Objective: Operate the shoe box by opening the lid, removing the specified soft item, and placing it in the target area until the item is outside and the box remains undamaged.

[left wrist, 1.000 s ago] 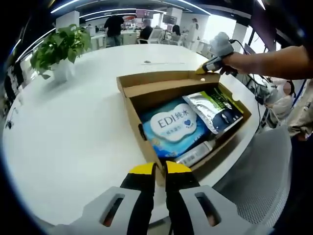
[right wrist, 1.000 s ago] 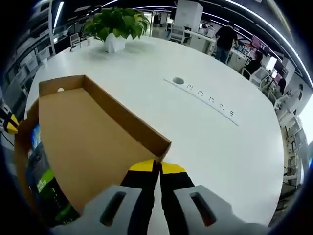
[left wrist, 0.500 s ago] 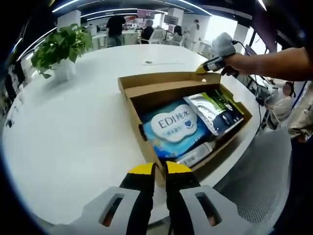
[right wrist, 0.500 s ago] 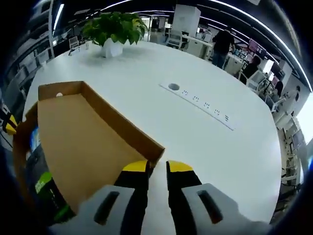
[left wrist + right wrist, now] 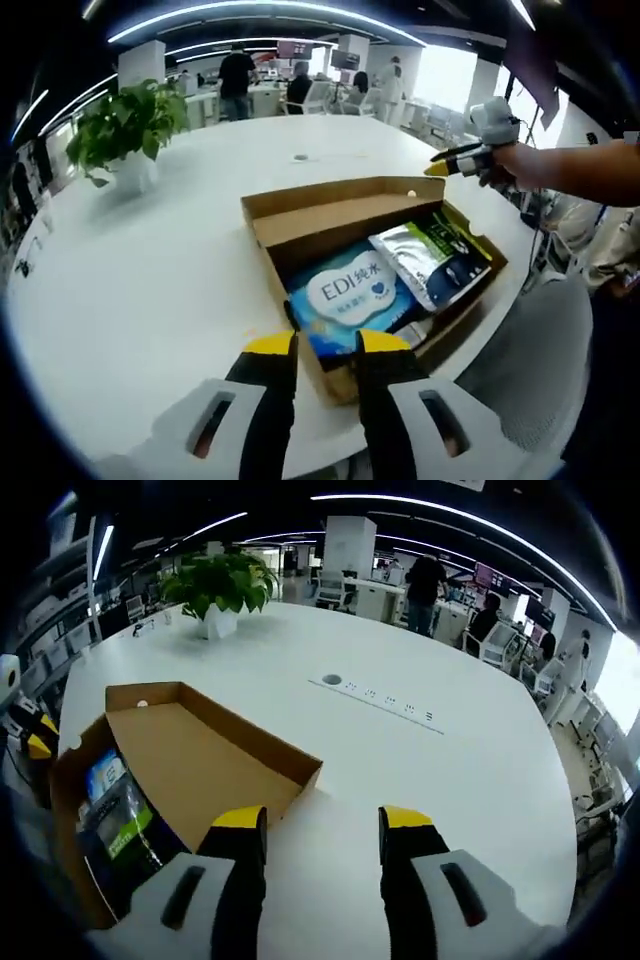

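The cardboard shoe box (image 5: 268,262) lies open on the white round table (image 5: 140,290), its lid (image 5: 200,765) folded back flat. Inside are a soft blue pack marked EDI (image 5: 345,295) and a silver-and-green pouch (image 5: 430,258); the pouch (image 5: 118,825) also shows in the right gripper view. My left gripper (image 5: 327,345) is open, with the box's near corner low between its jaws. My right gripper (image 5: 322,820) stands wide open just back from the lid's corner, holding nothing. In the left gripper view the right gripper (image 5: 445,165) hovers beyond the box's far corner, held by a hand.
A potted green plant (image 5: 125,120) (image 5: 220,585) stands on the far side of the table. A socket strip (image 5: 375,695) is set into the tabletop beyond the lid. A grey mesh chair (image 5: 530,380) sits by the table's edge near the box. People stand at desks behind.
Both grippers have opened. The right one let go of the lid's corner and drew back; the lid lies flat. The left one released the box's near edge.
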`<state>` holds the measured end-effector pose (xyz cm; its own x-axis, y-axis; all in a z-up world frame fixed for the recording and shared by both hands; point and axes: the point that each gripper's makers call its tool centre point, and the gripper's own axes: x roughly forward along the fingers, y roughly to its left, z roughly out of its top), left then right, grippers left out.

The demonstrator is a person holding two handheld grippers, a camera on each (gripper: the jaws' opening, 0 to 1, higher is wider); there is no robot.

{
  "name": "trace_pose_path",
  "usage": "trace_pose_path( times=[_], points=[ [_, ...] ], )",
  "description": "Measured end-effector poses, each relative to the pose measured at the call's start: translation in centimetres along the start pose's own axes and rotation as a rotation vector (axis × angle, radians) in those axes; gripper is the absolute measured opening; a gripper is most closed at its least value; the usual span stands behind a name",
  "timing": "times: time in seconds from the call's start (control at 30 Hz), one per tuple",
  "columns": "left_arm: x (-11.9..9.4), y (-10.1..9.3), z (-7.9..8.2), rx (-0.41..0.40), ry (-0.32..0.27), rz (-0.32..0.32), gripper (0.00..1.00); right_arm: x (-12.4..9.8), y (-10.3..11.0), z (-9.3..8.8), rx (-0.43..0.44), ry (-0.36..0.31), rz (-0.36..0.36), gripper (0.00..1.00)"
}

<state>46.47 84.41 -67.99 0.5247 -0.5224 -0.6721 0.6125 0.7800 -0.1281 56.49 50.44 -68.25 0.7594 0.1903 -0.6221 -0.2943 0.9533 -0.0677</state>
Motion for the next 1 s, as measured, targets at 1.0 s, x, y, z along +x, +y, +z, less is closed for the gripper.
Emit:
trace_pose_path(
  times=[1.0],
  points=[
    [6.1,-9.5,0.9,-0.191,0.051,-0.246,0.40,-6.4,7.6,-1.8,-0.052,-0.030,0.038,0.38]
  ],
)
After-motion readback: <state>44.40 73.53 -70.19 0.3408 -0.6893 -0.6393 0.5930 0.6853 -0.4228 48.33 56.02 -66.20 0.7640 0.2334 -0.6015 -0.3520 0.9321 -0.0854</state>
